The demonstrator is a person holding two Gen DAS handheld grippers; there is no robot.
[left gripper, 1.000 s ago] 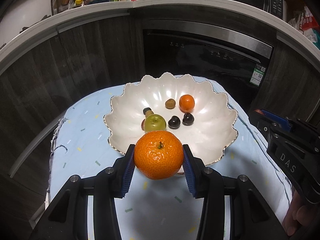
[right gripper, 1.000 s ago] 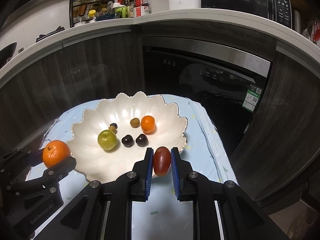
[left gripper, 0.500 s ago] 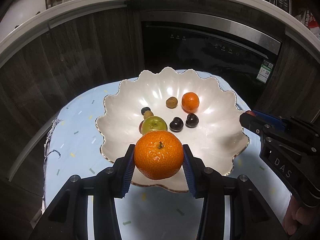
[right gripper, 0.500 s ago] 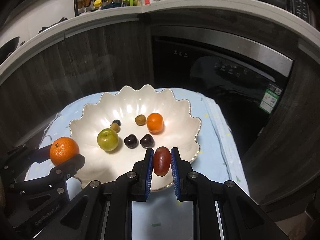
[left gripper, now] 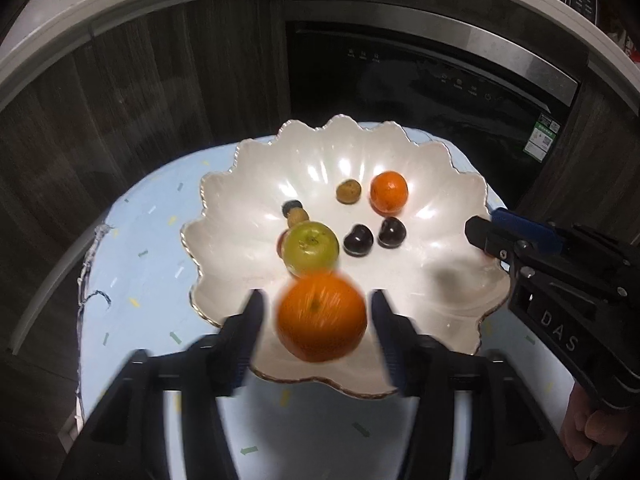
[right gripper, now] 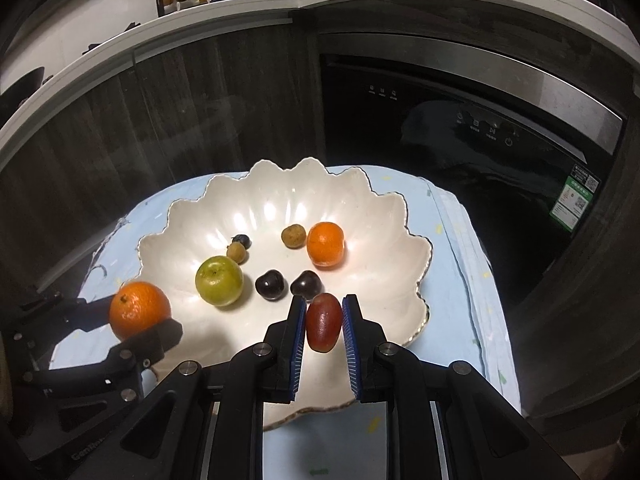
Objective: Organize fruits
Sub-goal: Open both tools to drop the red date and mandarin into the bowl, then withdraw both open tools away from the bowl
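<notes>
A white scalloped bowl [left gripper: 452, 304] [right gripper: 384, 220] sits on a light blue cloth and holds a green apple [left gripper: 312, 247] [right gripper: 219, 280], a small orange [left gripper: 389, 193] [right gripper: 325, 244], two dark cherries [left gripper: 358, 240] and a few small brown and dark fruits. My left gripper [left gripper: 318, 314] is open over the bowl's near rim; a large orange [left gripper: 322, 316] [right gripper: 139, 315] shows blurred between its spread fingers, clear of the pads. My right gripper [right gripper: 323, 320] is shut on a red grape [right gripper: 323, 323] above the bowl's near right side.
The blue cloth [left gripper: 140, 264] covers a small table with edges close on all sides. Dark wood cabinets and a black built-in appliance [right gripper: 460, 132] stand right behind. A countertop [right gripper: 224, 0] above carries jars and bottles.
Both grippers moved forward over the bowl. My left gripper's fingers spread apart and let go of the large orange, which now blurs as it drops. The right gripper still holds the grape.
</notes>
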